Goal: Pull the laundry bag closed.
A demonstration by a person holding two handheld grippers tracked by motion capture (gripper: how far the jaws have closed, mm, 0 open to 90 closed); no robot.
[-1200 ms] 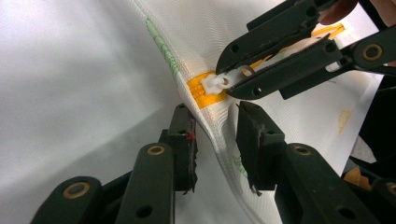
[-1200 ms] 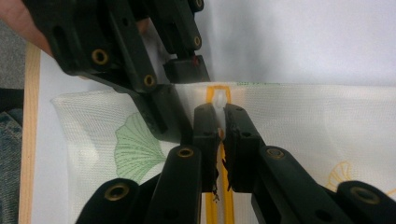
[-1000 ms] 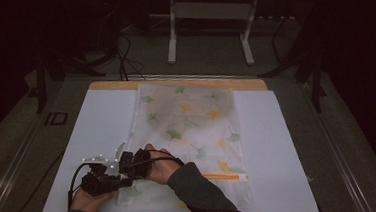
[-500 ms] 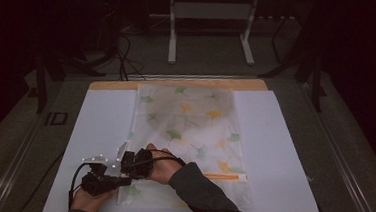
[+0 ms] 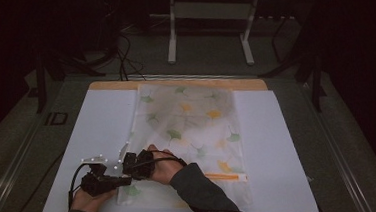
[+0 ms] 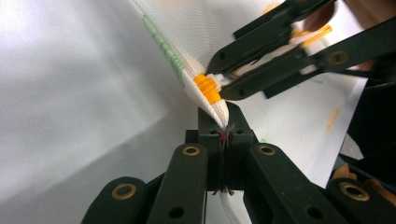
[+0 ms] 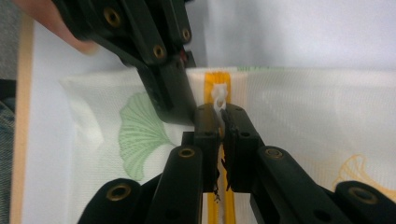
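A white cloth cover (image 5: pixel 191 115) printed with green and yellow ginkgo leaves lies flat on the mat. Its orange zipper (image 5: pixel 226 176) runs along the near edge. At the near left corner, my left gripper (image 5: pixel 123 179) is shut on the cover's edge just past the zipper's end (image 6: pixel 208 88), with the cloth pinched between its tips (image 6: pixel 223 133). My right gripper (image 5: pixel 130 162) meets it from the other side, shut on the small white zipper pull (image 7: pixel 219 98) over the orange tape (image 7: pixel 214 81). The two grippers nearly touch.
A white mat (image 5: pixel 92 127) covers the wooden table (image 5: pixel 174 82), and the cover takes up its middle strip. Bare mat lies left and right of the cover. A metal stand (image 5: pixel 207 14) and cables are on the dark floor behind the table.
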